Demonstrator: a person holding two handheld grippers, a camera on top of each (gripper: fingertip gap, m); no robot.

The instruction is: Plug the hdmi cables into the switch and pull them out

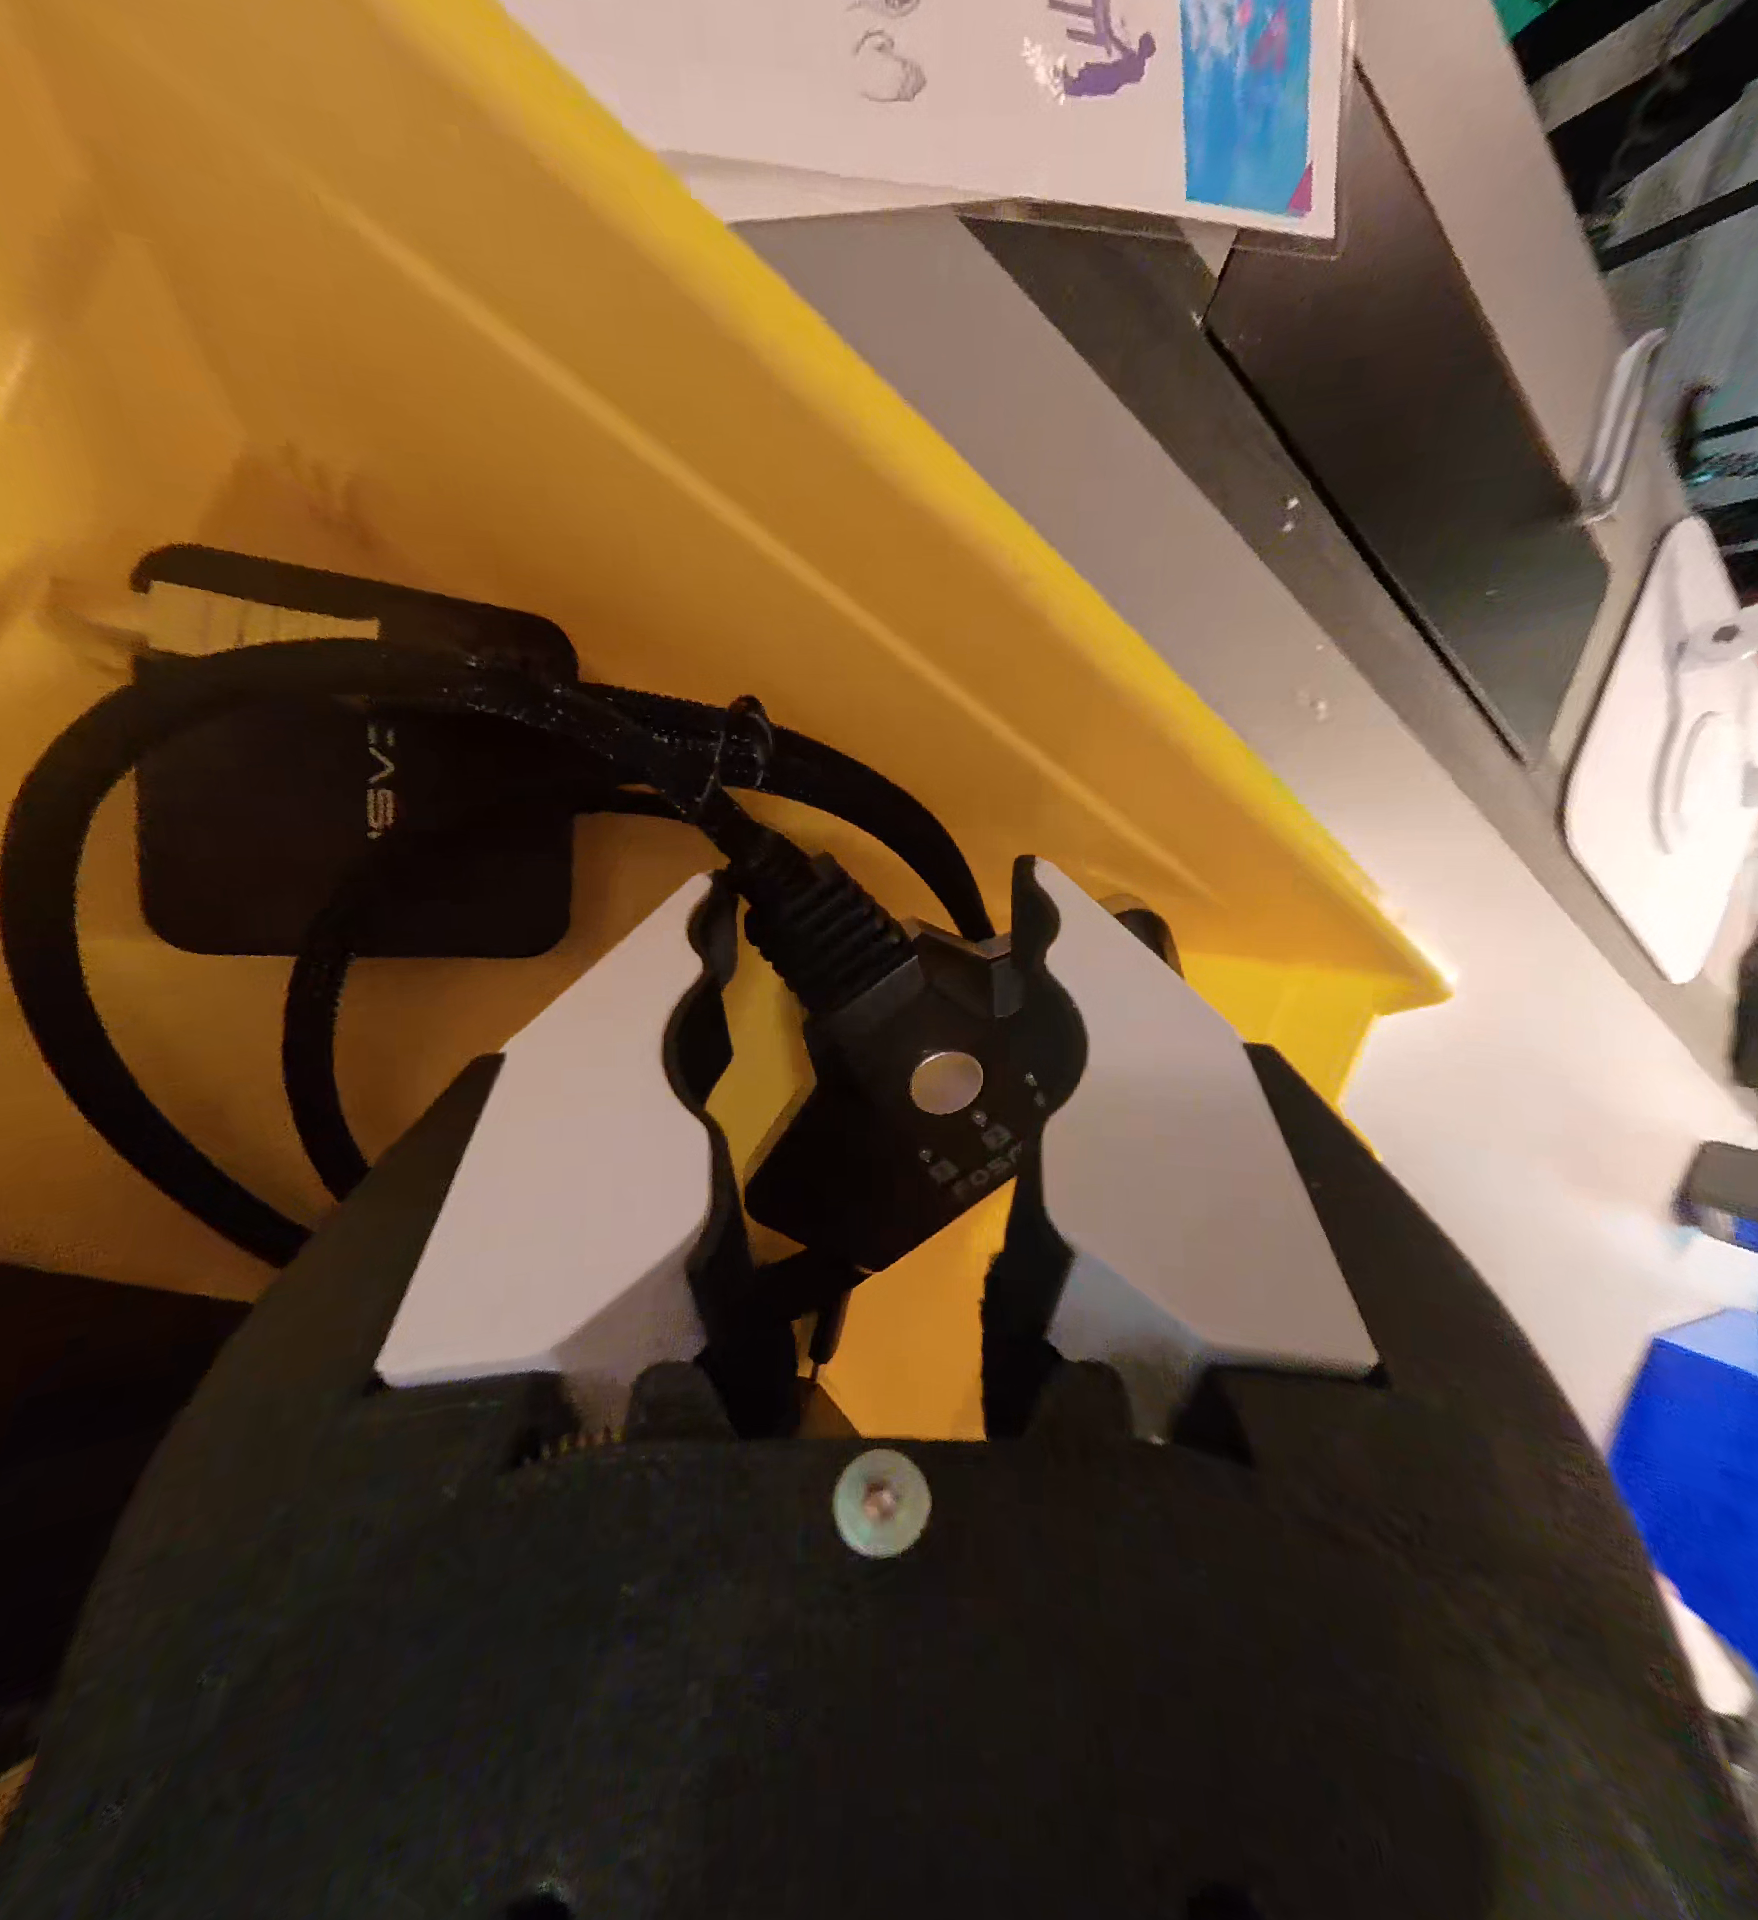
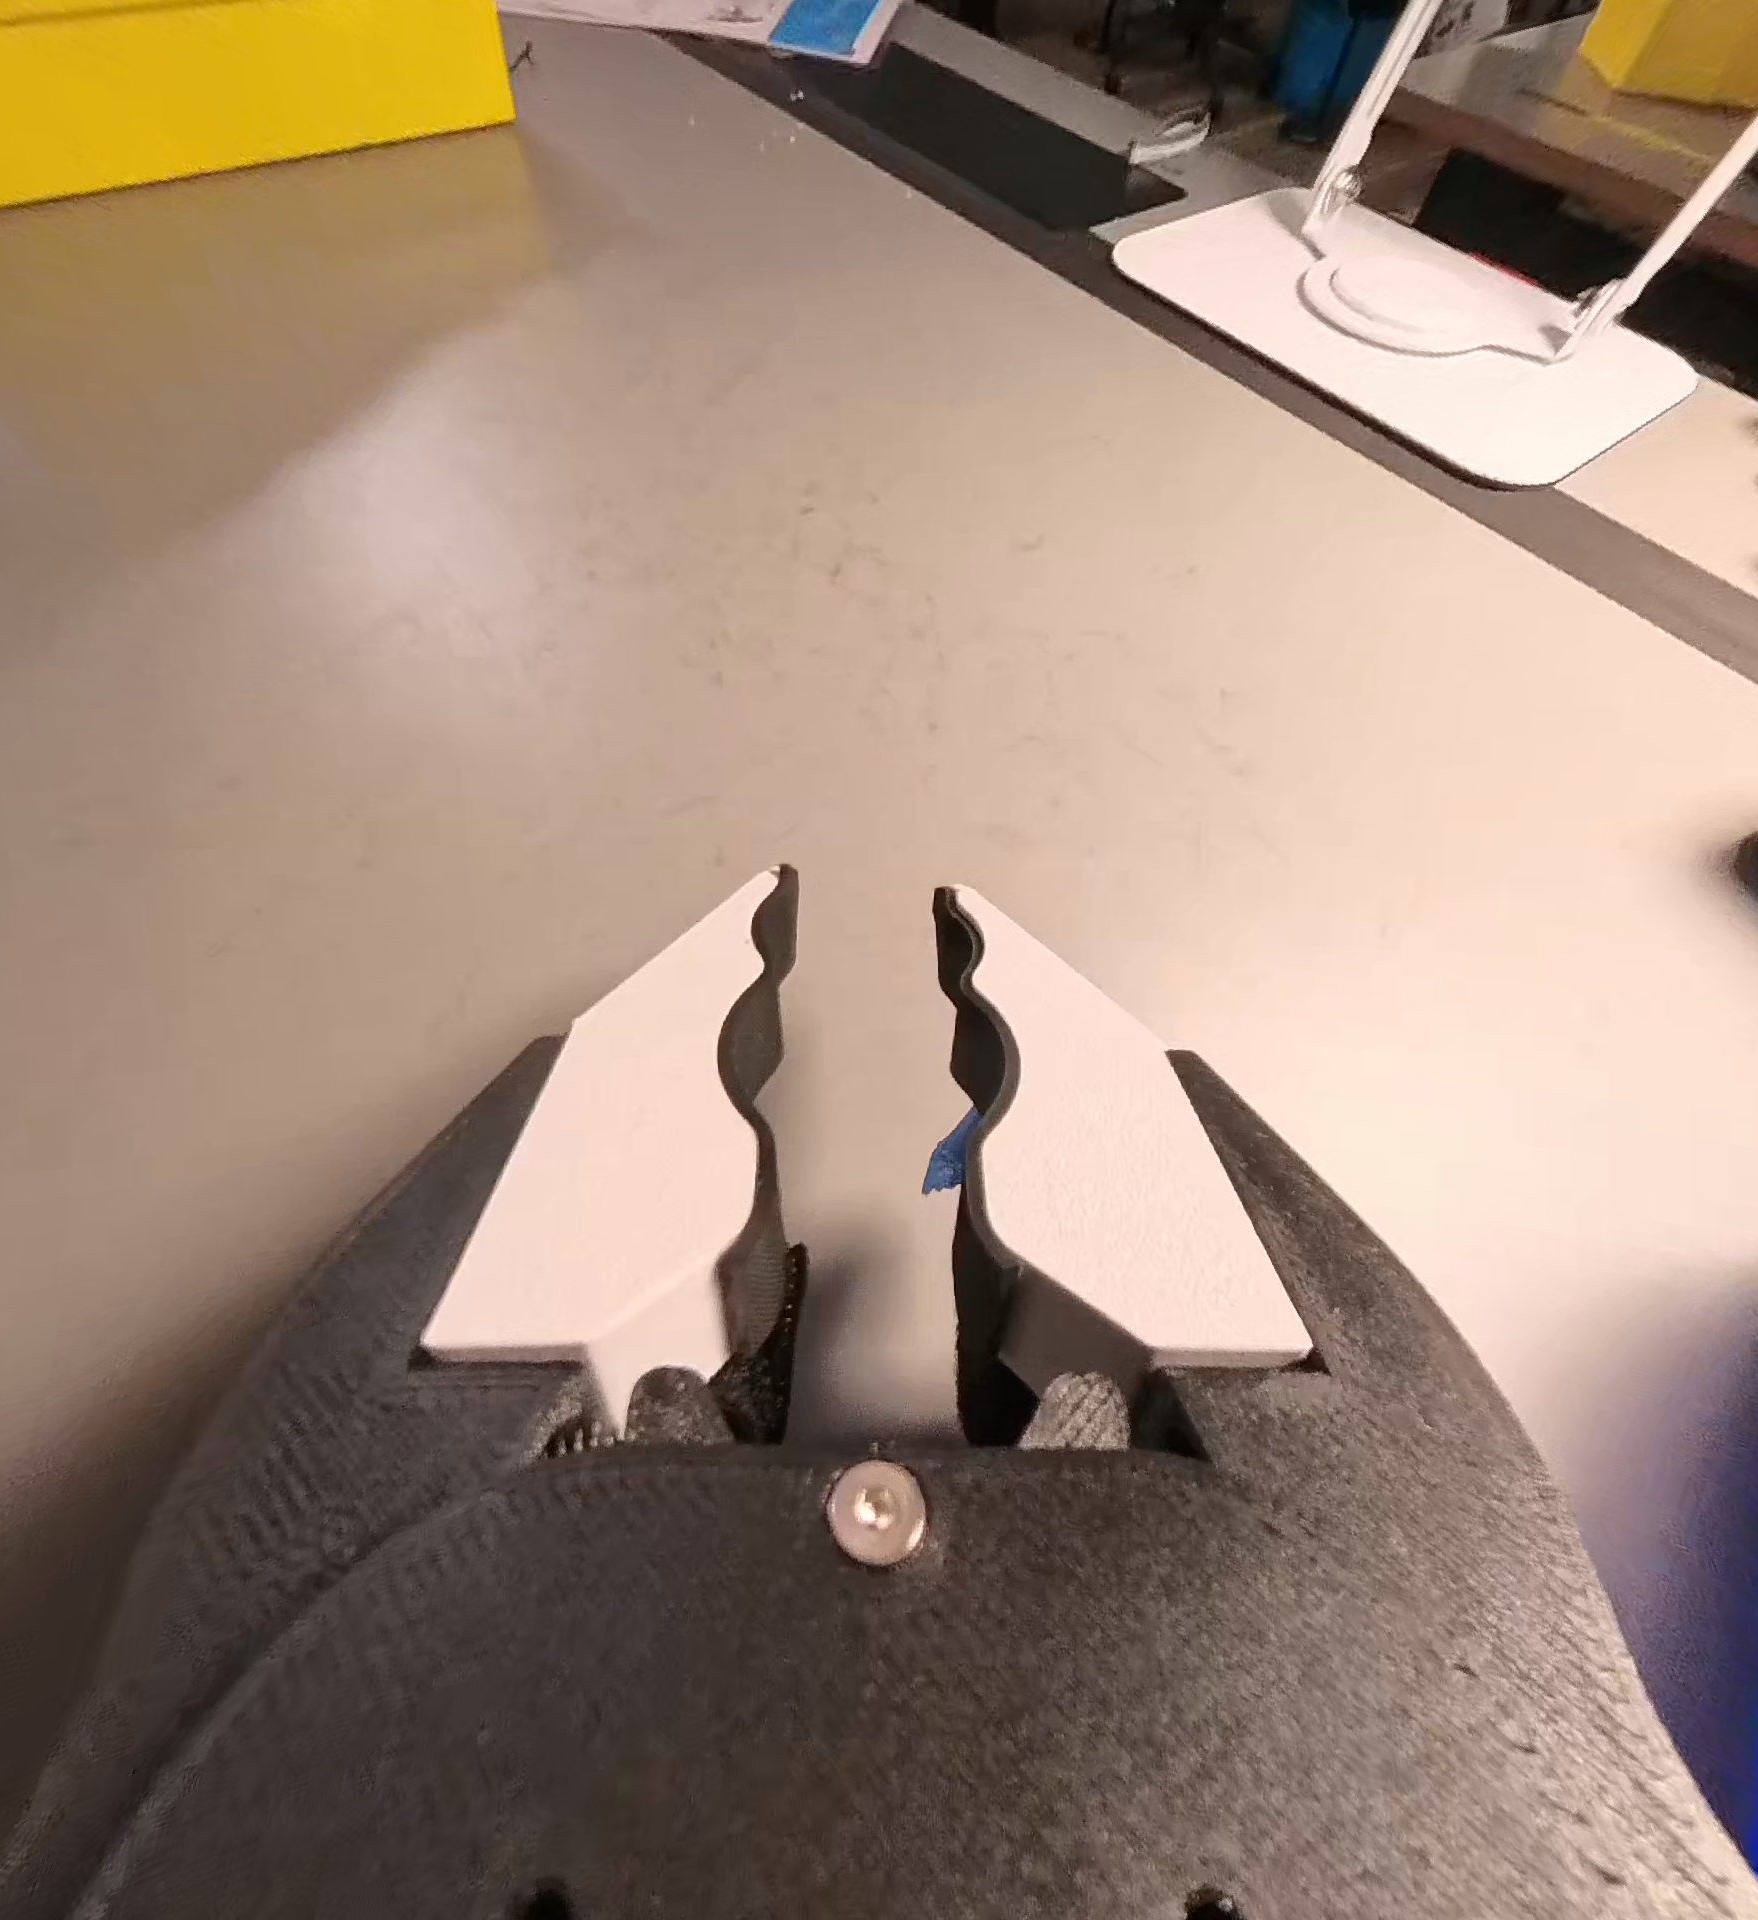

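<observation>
1. We look down the left gripper into a yellow bin, and the switch lies right between its fingers, a small black box with a round silver button on top.
2. We judge the switch light and rigid, with a smooth plastic shell that could slide, so its flat side walls look like the best place to hold, clear of the button and the ports.
3. A black cable with a ribbed strain relief enters the switch at its far end; the braided cables loop limp across the bin floor, tied in a bundle, and will drag if the box is lifted.
4. A black square adapter sits farther in among the loops, and a loose HDMI plug lies beyond it against the bin wall.
5. The left fingers stand partly apart, straddling the switch; the right-hand one touches or nearly touches its edge, the other shows a gap, so we see no firm grip yet.
6. The right gripper hovers over the bare table, its fingers a little apart and holding nothing, with only a scrap of blue tape stuck to one.
</observation>
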